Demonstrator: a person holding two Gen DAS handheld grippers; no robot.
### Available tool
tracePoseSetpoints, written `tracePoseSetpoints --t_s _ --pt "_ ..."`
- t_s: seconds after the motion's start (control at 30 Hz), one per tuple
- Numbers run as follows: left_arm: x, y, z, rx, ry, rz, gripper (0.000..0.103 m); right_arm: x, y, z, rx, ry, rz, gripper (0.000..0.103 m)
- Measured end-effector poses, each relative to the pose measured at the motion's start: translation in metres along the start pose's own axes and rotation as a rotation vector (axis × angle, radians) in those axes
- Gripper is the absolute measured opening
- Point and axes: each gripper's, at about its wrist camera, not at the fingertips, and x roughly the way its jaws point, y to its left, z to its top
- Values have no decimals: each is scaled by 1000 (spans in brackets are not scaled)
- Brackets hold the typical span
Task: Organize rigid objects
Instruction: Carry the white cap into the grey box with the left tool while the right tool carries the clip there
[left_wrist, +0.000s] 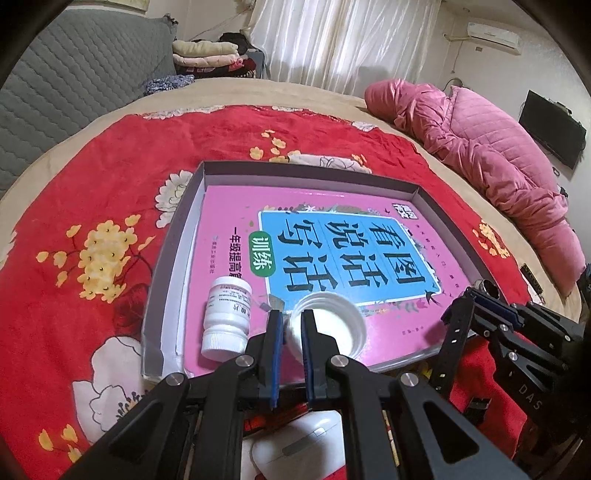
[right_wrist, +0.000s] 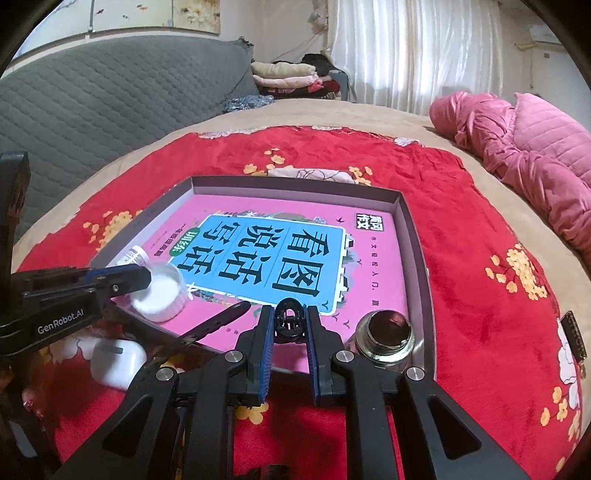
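Over pink book (left_wrist: 325, 258) in tray (left_wrist: 173, 236): left gripper (left_wrist: 293, 325) clamped on white lid's (left_wrist: 332, 325) rim. Right gripper (right_wrist: 290, 321) closed around black hair clip (right_wrist: 290, 317). Beside them, 1 white bottle (left_wrist: 227, 317).

Bedroom, daylit through sheer white curtains (left_wrist: 343, 40) across the far wall. Broad bed under a tan cover (right_wrist: 369, 114), overlaid with a red floral blanket (left_wrist: 122, 155). Grey quilted headboard (left_wrist: 74, 70) on the left, folded blankets (left_wrist: 210, 55) stacked in the corner beside it. Crumpled pink quilt (left_wrist: 498, 155) along the bed's right edge. High on the pale right wall, an air conditioner (left_wrist: 493, 35); lower down, a dark flat screen (left_wrist: 552, 129).
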Motion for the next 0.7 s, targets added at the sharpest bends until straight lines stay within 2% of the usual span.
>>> tracePoseSetpoints --t_s 0.7 --pt "-1 0 0 2 -1 1 10 10 4 1 -8 27 6 17"
